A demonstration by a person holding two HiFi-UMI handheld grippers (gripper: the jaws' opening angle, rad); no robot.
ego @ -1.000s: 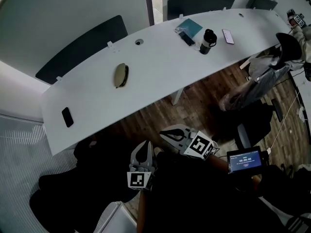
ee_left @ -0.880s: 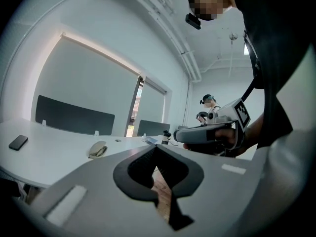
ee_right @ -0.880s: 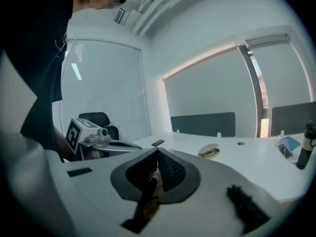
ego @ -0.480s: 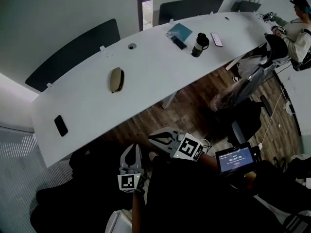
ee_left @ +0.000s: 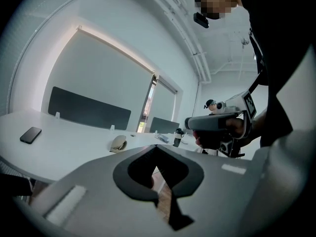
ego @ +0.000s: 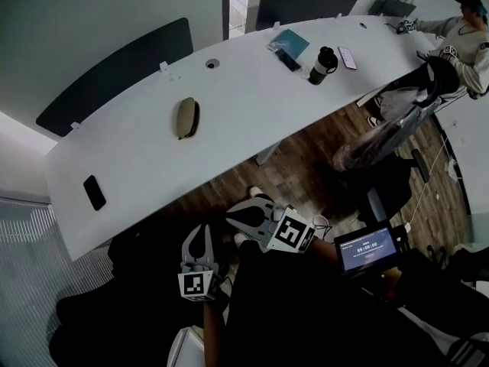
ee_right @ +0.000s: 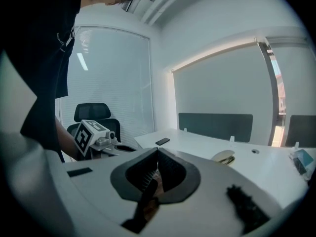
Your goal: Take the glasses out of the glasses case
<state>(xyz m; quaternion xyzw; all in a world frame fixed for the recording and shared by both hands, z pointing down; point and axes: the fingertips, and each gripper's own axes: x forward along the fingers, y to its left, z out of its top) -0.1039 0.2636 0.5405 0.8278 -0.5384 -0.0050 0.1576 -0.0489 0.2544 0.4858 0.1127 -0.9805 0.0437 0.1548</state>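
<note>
A long curved white table [ego: 252,105] sweeps from lower left to upper right of the head view, above a wood-plank floor [ego: 306,167], with dark divider panels [ego: 114,75] along its far edge. The tan glasses case [ego: 188,118] lies on it left of centre, well apart from both grippers. A black phone [ego: 94,193] lies near the table's left end. Low in the frame, the left gripper [ego: 200,232] and right gripper [ego: 235,214] have jaws closed on nothing. Their cubes bear black-and-white square markers. The digits on the small screen [ego: 367,248] are too small to read.
</note>
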